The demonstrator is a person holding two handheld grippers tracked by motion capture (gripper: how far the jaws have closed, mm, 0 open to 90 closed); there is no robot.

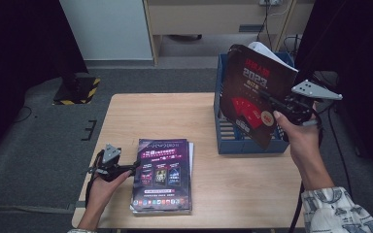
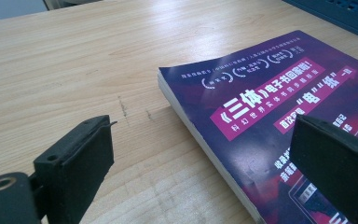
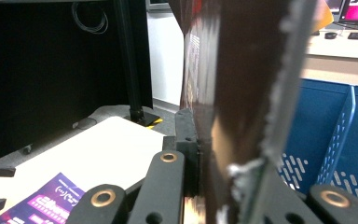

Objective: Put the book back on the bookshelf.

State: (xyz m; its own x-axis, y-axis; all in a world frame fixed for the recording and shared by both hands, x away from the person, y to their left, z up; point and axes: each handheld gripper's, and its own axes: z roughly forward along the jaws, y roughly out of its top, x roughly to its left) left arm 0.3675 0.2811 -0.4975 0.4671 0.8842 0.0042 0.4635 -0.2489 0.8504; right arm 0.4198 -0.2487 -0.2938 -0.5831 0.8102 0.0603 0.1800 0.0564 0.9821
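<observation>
**High view: dark magazine gripped over the blue file box**

High view shows a blue plastic file box (image 1: 233, 141) standing at the far right of the wooden table (image 1: 150, 116), its walls perforated with small slots and split by upright dividers. White sheets (image 1: 267, 51) stand in its far compartment. Above its near side the right gripper (image 1: 277, 104) is clenched on a dark, glossy magazine (image 1: 250, 92) with red print, holding it upright and tilted, its lower corner hanging in front of the box's near wall. In the right gripper view the black jaws press the magazine's thin edge between them, the pages seen edge-on.

A stack of purple magazines (image 1: 162, 177) lies flat near the table's near edge, left of centre; the covers are smooth and shiny, the page edges pale. The left gripper (image 1: 133, 167) rests just beside the stack's left edge, jaws released: in the left gripper view one padded jaw hangs over bare wood and the other over the purple cover, the stack's edge between them.

Bare, pale wood lies open across the far left and the middle of the table.
</observation>
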